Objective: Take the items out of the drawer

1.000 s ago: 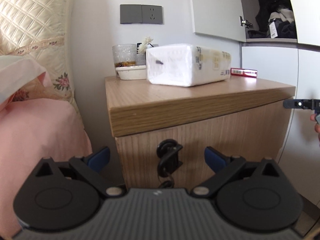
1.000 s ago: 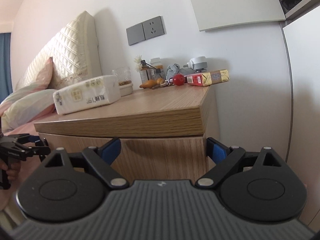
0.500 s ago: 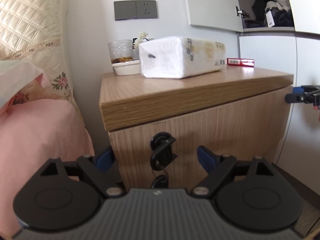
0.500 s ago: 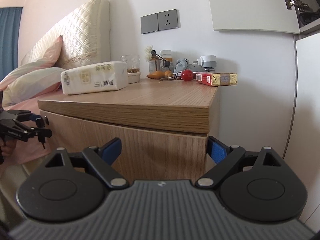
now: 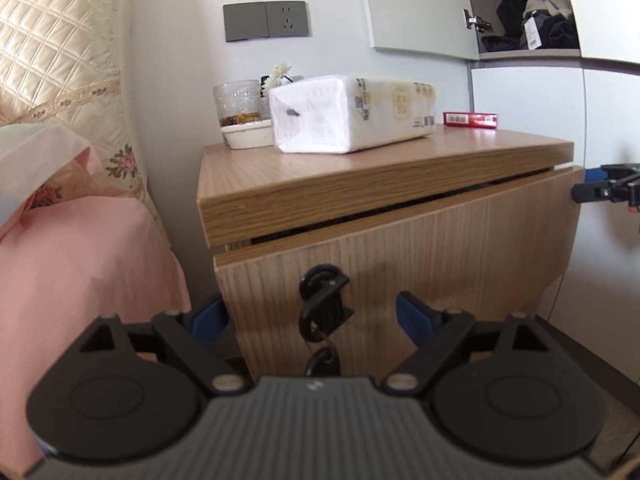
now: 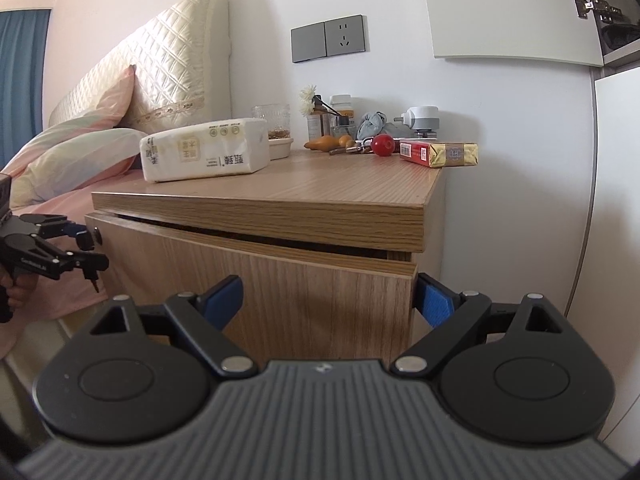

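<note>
The wooden nightstand's drawer (image 5: 420, 256) stands slightly pulled out, with a dark gap under the top board (image 5: 360, 184). What lies inside is hidden. A black key (image 5: 324, 300) hangs in the lock on the drawer front. My left gripper (image 5: 310, 316) is open; one blue pad is past the front's left edge, the other before its face. My right gripper (image 6: 328, 300) is open too and straddles the front's right corner (image 6: 404, 280). Each gripper shows in the other view: left gripper (image 6: 94, 250), right gripper (image 5: 586, 184).
On top lie a white tissue pack (image 5: 352, 114), a glass in a dish (image 5: 238, 108), a red packet (image 6: 438, 154), a red ball (image 6: 382, 145) and small bottles. A bed with pink sheet (image 5: 80, 260) is on the left, a white wardrobe (image 5: 528, 96) on the right.
The drawer front has come forward and a dark gap has opened under the top board. Both grippers stay open at its two corners.
</note>
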